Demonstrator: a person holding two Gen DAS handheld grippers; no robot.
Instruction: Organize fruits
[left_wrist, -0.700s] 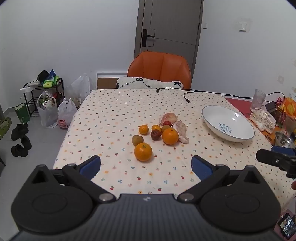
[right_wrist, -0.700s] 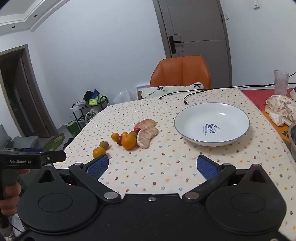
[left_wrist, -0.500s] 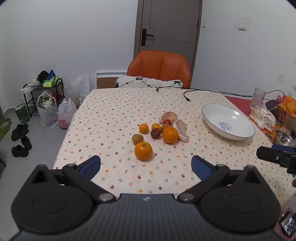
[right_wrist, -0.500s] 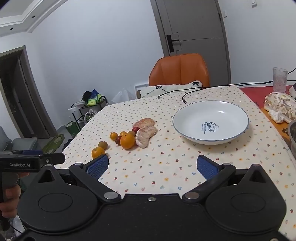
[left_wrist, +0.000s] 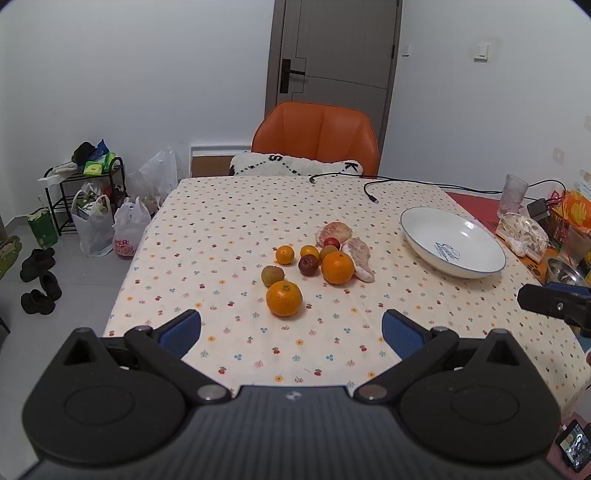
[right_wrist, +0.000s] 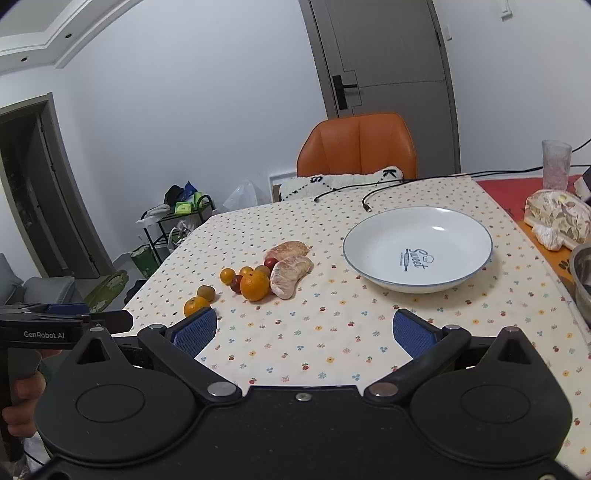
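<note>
A cluster of fruit lies mid-table on the dotted cloth: a near orange (left_wrist: 283, 298), a kiwi (left_wrist: 272, 275), a bigger orange (left_wrist: 337, 267), small tangerines (left_wrist: 284, 254), a dark red fruit (left_wrist: 308, 265) and two peeled pomelo pieces (left_wrist: 357, 255). A white bowl (left_wrist: 452, 242) stands empty to the right. My left gripper (left_wrist: 291, 332) is open, held short of the near orange. My right gripper (right_wrist: 304, 334) is open too, with the bowl (right_wrist: 417, 249) ahead on its right and the fruit, such as the bigger orange (right_wrist: 255, 285), ahead on its left.
An orange chair (left_wrist: 316, 140) stands at the far side. A black cable (left_wrist: 373, 184) trails over the far cloth. A glass (left_wrist: 512, 195), a wrapped packet (left_wrist: 522, 232) and a metal bowl (right_wrist: 583, 277) crowd the right edge. Bags and a rack (left_wrist: 92, 206) sit on the floor left.
Both views have drifted slightly; the fruit and bowl sit a little lower and nearer in the frames. Both grippers stay open and nothing on the table has moved.
</note>
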